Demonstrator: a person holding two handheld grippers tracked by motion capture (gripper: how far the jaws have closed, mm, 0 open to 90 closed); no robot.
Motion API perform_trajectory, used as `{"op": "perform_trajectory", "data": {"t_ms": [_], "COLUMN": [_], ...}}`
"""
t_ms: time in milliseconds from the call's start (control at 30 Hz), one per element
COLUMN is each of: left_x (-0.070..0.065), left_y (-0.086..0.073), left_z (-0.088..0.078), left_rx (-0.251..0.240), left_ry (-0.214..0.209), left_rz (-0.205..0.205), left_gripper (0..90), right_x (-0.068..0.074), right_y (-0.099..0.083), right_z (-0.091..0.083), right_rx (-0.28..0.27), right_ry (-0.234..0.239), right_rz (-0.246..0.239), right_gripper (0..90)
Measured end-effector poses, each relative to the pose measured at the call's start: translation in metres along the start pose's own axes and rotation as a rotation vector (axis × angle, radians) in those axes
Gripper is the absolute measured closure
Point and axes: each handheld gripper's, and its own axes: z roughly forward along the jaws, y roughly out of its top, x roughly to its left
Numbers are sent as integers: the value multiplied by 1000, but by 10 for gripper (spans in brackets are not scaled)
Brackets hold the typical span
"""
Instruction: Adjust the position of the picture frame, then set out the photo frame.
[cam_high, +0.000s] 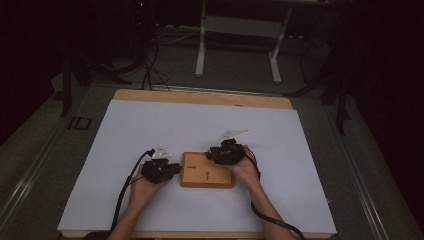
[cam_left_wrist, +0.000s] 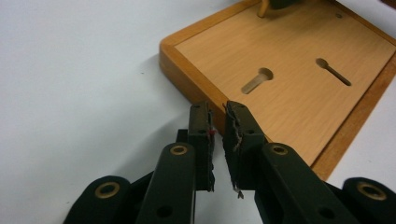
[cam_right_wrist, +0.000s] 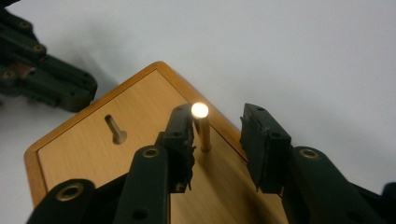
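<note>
Left gripper (cam_left_wrist: 218, 109): jaws parted by a narrow gap, nothing between them, tips at the near edge of the wooden board (cam_left_wrist: 299, 88).
Right gripper (cam_right_wrist: 219, 114): jaws released and apart.
Brass pin (cam_right_wrist: 202, 127): upright in the board between the right jaws, just beside one jaw, clear of the other.
Board slots (cam_left_wrist: 256, 80): two keyhole slots beyond the left fingertips.
Table (cam_high: 150, 125): white, under the board.

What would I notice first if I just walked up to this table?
Probably the shiny brass peg, standing upright near a corner of the wooden board and glinting on top. The right hand-held gripper has it between open jaws, one pad right beside it. The left hand-held gripper sits at the board's other edge, jaws slightly apart, on the white table.
</note>
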Motion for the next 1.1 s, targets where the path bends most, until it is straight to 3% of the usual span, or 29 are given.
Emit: {"op": "perform_trajectory", "data": {"t_ms": [267, 467, 767, 1100], "left_x": [3, 5, 6, 10], "left_y": [0, 1, 2, 6], "left_z": [-3, -5, -10, -18], "left_rx": [-25, -43, -85, -111], "left_ry": [10, 3, 29, -19], "left_rz": [-12, -18, -14, -16], "left_gripper": [781, 714, 649, 671], "right_x": [2, -1, -4, -1], "right_y": [-15, -27, -45, -63], "right_z": [-22, -36, -52, -74], "right_rx": [-36, -50, -24, -23], "right_ry": [-37, -61, -110, -162], "right_rz": [-17, 2, -9, -19], "right_gripper": [541, 515, 502, 490]}}
